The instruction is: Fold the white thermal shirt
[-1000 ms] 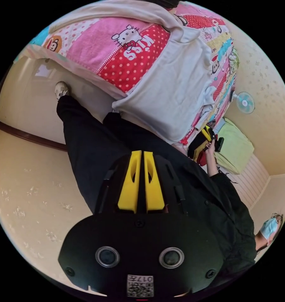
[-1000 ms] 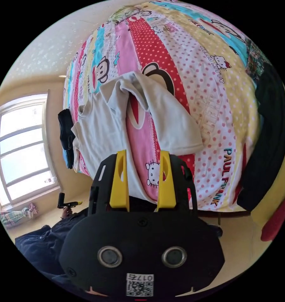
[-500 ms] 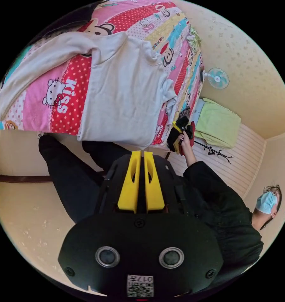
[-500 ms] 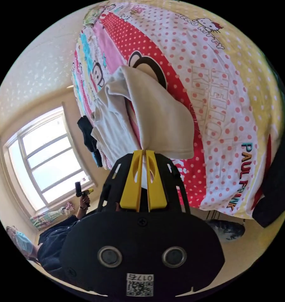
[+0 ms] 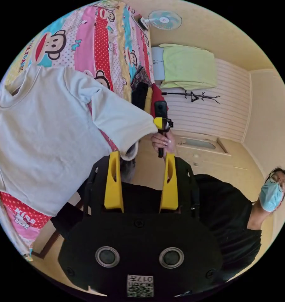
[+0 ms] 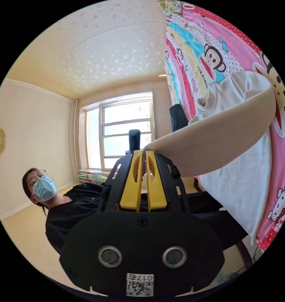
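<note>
I have the right hand-held gripper (image 6: 144, 154) clamped on the cuff of the white thermal shirt (image 5: 44, 138), stretching its sleeve (image 6: 218, 138) taut off the bed (image 5: 107, 47) toward three o'clock for folding. My left hand-held gripper (image 5: 141, 157) gapes wide, empty, just beneath the cuff.

White thermal shirt (image 5: 44, 138) flat on bedspread (image 5: 104, 47), sleeve (image 6: 211, 141) lifted.

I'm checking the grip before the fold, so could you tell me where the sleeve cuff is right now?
In the right gripper view the cuff is pinched in the right claw, lifted off the bed, just ahead of the open left claw.
</note>
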{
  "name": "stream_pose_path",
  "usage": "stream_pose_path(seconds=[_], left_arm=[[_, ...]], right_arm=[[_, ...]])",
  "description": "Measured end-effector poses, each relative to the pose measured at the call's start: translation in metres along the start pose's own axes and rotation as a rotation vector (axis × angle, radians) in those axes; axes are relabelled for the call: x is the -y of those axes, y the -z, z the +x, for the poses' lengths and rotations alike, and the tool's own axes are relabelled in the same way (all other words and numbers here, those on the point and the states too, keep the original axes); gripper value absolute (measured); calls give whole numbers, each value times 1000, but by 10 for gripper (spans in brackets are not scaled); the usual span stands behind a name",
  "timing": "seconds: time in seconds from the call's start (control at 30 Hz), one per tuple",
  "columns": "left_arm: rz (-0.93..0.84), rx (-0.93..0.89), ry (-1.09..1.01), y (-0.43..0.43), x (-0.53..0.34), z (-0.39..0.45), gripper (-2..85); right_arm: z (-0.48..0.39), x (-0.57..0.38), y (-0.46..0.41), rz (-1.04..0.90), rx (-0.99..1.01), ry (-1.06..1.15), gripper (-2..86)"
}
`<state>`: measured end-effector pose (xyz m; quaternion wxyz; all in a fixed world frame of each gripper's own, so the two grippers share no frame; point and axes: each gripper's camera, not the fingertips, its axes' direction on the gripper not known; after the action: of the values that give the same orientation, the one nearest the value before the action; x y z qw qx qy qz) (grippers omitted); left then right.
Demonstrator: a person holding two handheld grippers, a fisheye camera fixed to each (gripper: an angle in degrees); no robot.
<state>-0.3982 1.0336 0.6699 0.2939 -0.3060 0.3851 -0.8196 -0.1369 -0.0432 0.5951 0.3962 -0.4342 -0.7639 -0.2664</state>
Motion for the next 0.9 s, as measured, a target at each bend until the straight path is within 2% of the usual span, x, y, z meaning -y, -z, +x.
stream_pose_path(seconds=[0.07,0.1,0.2,0.23,0.4,0.47,0.53,0.6,0.67,0.77,0.9], left_arm=[[2,205,-28,-16,-6,11,187],[18,245,-34,-17,-8,13,182],[136,357,-80,-18,-20,24,103],[173,381,-87,-18,-24,26,50],[217,255,-99,-20,-35,23,34],[285,198,-71,-9,-47,23,33],[341,160,-63,2,-57,28,33],[405,130,-61,16,-69,35,32],[500,119,-53,35,-87,46,31],[610,100,-5,58,-105,47,31],[632,124,89,75,-112,30,32]], right_arm=[[7,5,-11,-2,50,-14,19],[11,9,-20,-13,72,-24,19],[19,19,-42,-73,73,-53,20],[19,21,-45,-84,70,-55,21],[24,45,-48,-153,38,-42,28],[23,52,-25,-72,-17,-46,37],[25,59,4,33,-116,-72,59],[35,76,34,141,-347,-168,105],[54,95,44,154,-475,-249,125],[94,125,37,154,-544,-303,127],[145,159,-14,98,-598,-292,137]])
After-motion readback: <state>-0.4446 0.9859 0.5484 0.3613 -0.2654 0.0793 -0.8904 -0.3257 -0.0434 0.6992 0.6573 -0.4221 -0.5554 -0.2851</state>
